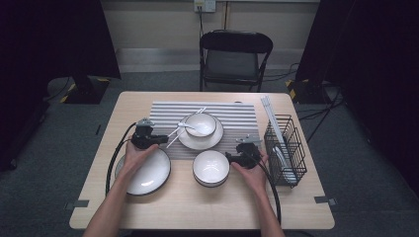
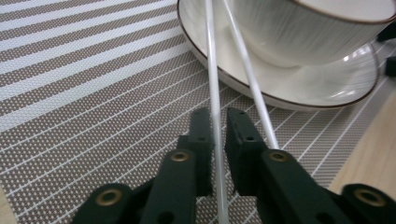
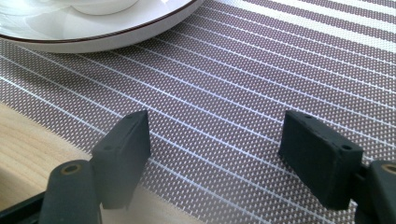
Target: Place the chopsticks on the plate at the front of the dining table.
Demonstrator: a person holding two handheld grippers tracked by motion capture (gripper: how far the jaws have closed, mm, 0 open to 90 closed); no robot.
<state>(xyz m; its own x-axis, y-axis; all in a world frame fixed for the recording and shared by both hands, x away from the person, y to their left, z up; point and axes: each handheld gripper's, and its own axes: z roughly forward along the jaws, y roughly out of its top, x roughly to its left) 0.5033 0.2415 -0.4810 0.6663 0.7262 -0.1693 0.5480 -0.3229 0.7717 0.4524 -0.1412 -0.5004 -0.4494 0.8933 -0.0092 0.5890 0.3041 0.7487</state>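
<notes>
Pinching one white chopstick (image 2: pixel 214 93) between closed jaws of left gripper (image 2: pixel 216 128), low over striped placemat (image 2: pixel 93 93); second chopstick (image 2: pixel 250 74) loose alongside, both leaning on plate (image 2: pixel 299 93) under bowl (image 2: pixel 317 28). Right gripper (image 3: pixel 215 144) idle, jaws wide apart, empty. Next, likely: lift clear without dragging second stick.

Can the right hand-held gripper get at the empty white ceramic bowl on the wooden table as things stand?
Probably yes: the right hand-held gripper sits open right beside the empty white ceramic bowl, with nothing between them.
</notes>
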